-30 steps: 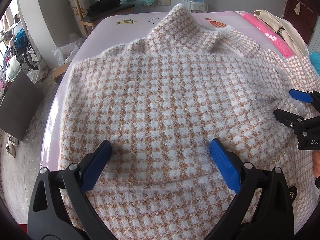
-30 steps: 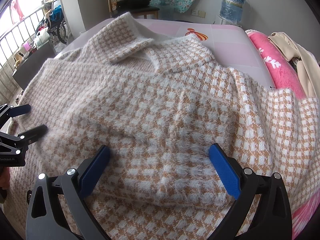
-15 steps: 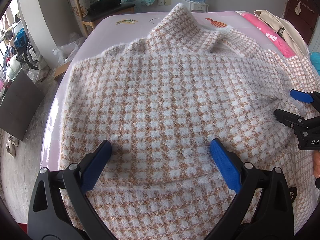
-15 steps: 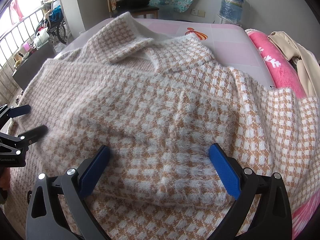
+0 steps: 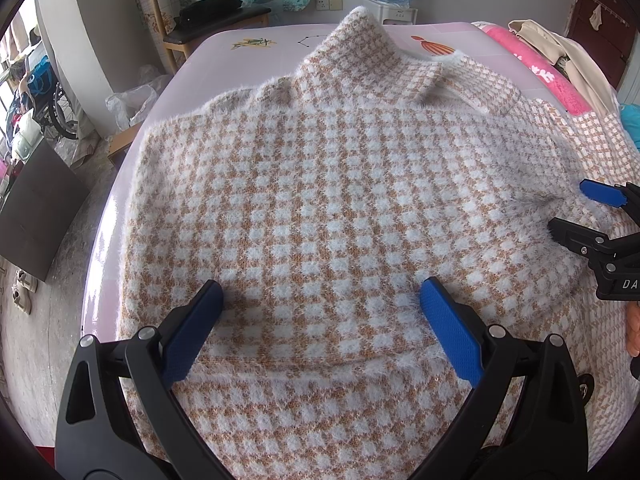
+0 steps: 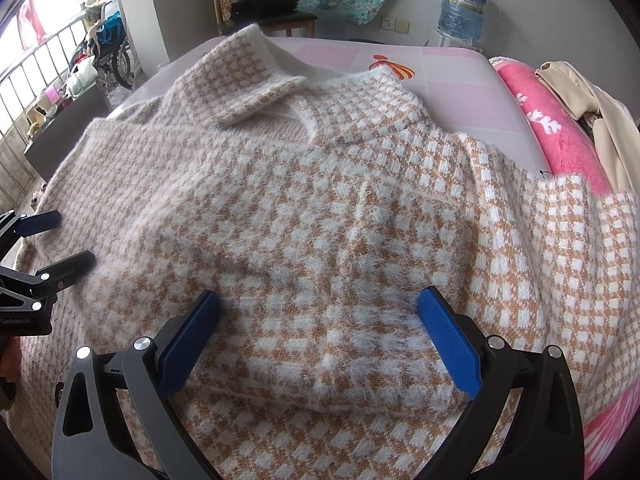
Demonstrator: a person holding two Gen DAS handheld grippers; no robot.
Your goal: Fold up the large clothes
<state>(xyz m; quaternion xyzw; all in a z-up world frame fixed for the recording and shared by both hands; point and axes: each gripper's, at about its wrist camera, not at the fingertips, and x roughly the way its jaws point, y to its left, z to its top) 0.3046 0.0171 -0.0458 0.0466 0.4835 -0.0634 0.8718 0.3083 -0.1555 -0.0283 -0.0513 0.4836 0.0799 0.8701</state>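
Note:
A fuzzy tan-and-white checked sweater (image 5: 340, 200) lies spread on the pink table, collar at the far end. It also shows in the right wrist view (image 6: 304, 220), with a folded layer lying over its lower part. My left gripper (image 5: 320, 300) is open and empty, its blue pads resting over the near fold. My right gripper (image 6: 318, 308) is open and empty over the folded edge. Each gripper shows at the side of the other's view: the right one (image 5: 576, 216), the left one (image 6: 60, 236).
The pink table (image 5: 256, 46) has its left edge next to the floor. A pink towel (image 6: 556, 120) and beige clothes (image 6: 592, 100) lie at the right. A wooden chair (image 5: 208, 12) and a water bottle (image 6: 464, 0) stand behind the table.

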